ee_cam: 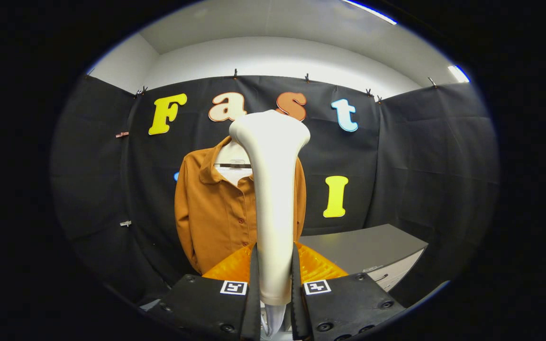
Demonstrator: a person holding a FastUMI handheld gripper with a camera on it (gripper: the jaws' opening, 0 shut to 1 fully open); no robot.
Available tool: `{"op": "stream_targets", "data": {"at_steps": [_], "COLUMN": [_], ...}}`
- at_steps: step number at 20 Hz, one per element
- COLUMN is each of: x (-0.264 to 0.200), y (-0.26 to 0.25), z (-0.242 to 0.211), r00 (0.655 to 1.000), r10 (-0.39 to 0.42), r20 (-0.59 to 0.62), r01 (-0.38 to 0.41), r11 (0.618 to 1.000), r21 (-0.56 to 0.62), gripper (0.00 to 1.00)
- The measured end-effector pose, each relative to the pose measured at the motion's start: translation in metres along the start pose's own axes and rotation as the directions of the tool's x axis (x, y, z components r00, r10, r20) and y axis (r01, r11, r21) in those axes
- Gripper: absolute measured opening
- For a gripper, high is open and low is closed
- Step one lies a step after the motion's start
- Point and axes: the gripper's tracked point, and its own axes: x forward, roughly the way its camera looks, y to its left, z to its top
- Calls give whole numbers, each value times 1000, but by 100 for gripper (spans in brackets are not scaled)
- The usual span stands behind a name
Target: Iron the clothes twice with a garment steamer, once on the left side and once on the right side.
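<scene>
We have the gripper (274,279) clamped on the handle of the white garment steamer (273,199), both fingers pressing its sides, head upright. The brown shirt (216,208) hangs beyond the fingers against the booth wall, apart from the steamer head; a grey cabinet (372,246) stands beside it. For a good pass we should bring the head flat to one shirt side and stroke slowly downward, keeping the grip firm.

Gripper (274,272) — jaws clamped shut
</scene>
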Motion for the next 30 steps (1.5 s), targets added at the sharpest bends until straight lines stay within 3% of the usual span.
{"op": "stream_targets", "data": {"at_steps": [30], "x": [0], "y": [-2], "z": [6], "r00": [1000], "r10": [2], "r20": [9], "r01": [-2], "r11": [1000], "r21": [11], "gripper": [29]}}
